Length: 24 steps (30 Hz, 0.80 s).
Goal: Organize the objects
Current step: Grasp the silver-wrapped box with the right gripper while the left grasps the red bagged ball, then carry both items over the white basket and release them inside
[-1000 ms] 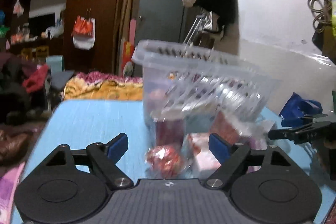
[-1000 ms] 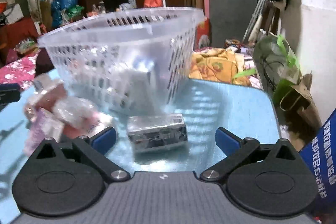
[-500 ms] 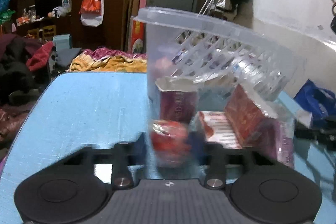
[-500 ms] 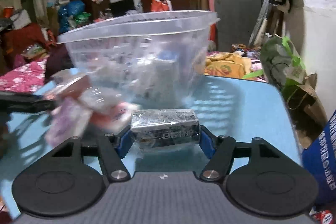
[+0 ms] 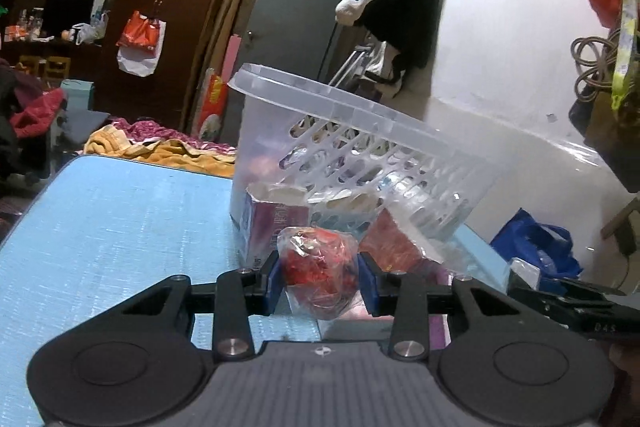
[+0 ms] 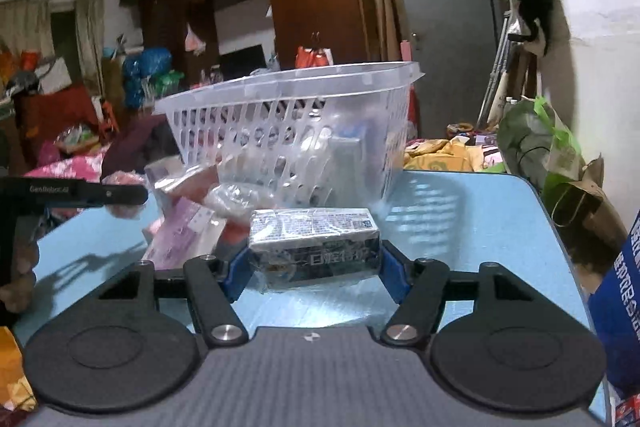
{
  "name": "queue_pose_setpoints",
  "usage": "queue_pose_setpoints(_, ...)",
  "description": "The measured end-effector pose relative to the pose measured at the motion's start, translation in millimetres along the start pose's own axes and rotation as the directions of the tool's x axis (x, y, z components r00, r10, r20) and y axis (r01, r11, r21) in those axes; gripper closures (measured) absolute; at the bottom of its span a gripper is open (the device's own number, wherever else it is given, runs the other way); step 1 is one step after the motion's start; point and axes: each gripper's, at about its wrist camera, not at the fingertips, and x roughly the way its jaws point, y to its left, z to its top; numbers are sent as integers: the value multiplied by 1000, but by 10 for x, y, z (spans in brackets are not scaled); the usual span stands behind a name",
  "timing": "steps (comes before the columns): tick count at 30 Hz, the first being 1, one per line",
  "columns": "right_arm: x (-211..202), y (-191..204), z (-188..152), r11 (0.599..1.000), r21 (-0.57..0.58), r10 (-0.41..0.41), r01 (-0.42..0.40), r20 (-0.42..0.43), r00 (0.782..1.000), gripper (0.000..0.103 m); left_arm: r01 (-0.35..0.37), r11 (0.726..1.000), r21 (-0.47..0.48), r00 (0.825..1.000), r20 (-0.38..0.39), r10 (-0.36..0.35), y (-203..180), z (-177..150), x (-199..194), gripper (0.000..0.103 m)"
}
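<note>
The left hand-held gripper [image 5: 320, 281] is clamped on a red candy bag [image 5: 318, 273]. The right hand-held gripper [image 6: 312, 267] is clamped across a wrapped box [image 6: 314, 245], gripping its ends. The basket [image 6: 288, 131] stands straight ahead of both, rim above them.

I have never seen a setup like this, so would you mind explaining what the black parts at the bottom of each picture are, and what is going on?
There is no robot here. A person holds a two-finger gripper in each hand, and a fisheye camera on each one looks forward along its jaws, so the black parts at the bottom are the tool itself.

In the left wrist view, the left gripper is shut on a red crinkly packet. In the right wrist view, the right gripper is shut on a wrapped silver box.

Both work over a blue table. On it stands a clear slotted basket that already holds some items, with a few more packets lying beside it. Judging by the task, both held items are probably headed for the basket.
</note>
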Motion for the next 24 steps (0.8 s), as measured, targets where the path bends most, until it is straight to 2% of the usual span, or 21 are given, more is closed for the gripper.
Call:
queue_pose_setpoints(8,4,75,-11,999,-35,-36,37,13,999,35,17,1000,-8,999,31,-17,15,-9,-39,60)
queue_pose_setpoints(24,-29,66,-33,999,-33,-28,30,46,999,35,29,999,-29,999,43,-28,85,-14,-81,60)
